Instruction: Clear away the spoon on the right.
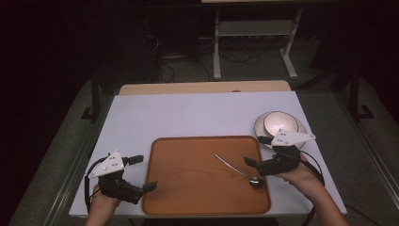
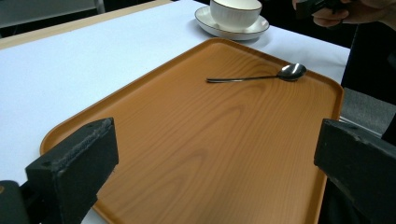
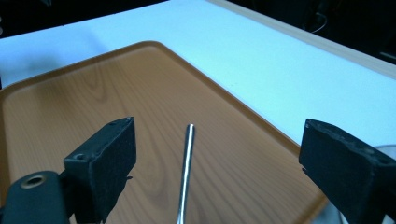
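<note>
On wood-grain tray (image 1: 188,188): slim shiny steel spoon (image 1: 237,170)

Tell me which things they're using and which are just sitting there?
In use:
- spoon, lying on the tray
- wooden tray
- right gripper, jaws open above the spoon

Just sitting there:
- white bowl on its saucer, beside the tray
- left gripper, open, holding nothing

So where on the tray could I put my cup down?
Most of the tray is bare: its whole left half, and the far strip behind the spoon. The white tabletop beyond the tray is free too. It is crowded at the right, where the spoon, right gripper and bowl sit close.
</note>
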